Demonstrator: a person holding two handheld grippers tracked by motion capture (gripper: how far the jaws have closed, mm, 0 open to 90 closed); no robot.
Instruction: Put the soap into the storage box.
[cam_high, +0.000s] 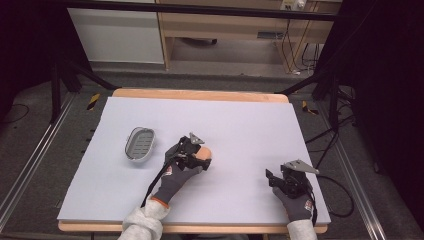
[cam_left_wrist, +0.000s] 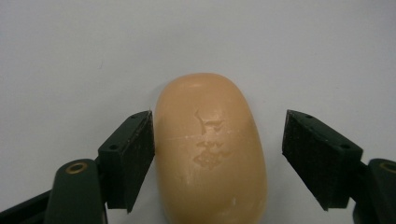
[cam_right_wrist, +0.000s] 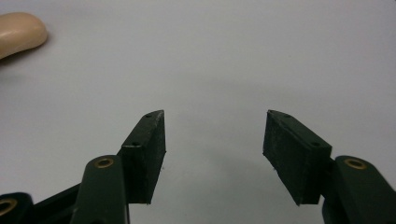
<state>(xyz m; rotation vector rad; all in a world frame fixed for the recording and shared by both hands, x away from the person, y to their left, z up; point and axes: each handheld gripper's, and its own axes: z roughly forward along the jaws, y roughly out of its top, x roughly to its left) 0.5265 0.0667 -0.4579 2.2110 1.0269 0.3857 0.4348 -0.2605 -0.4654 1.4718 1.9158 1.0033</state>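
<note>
A peach oval bar of soap (cam_high: 205, 153) lies flat on the white table cover, near the middle. My left gripper (cam_high: 198, 157) is lowered over it with the jaws open. In the left gripper view the soap (cam_left_wrist: 208, 107) lies between the pads: the left pad (cam_left_wrist: 135, 158) is at its edge, and the right pad (cam_left_wrist: 313, 154) stands off with a clear gap. A grey oval soap dish (cam_high: 140, 143) with a slatted insert sits empty to the left. My right gripper (cam_high: 270, 178) rests open at the front right with nothing between its pads (cam_right_wrist: 144, 154). The soap (cam_right_wrist: 18, 32) lies far off in the right gripper view.
The white cover (cam_high: 240, 120) spans a wooden-edged table. Dark stand legs and cables flank the table on the floor, and a wooden cabinet stands behind it.
</note>
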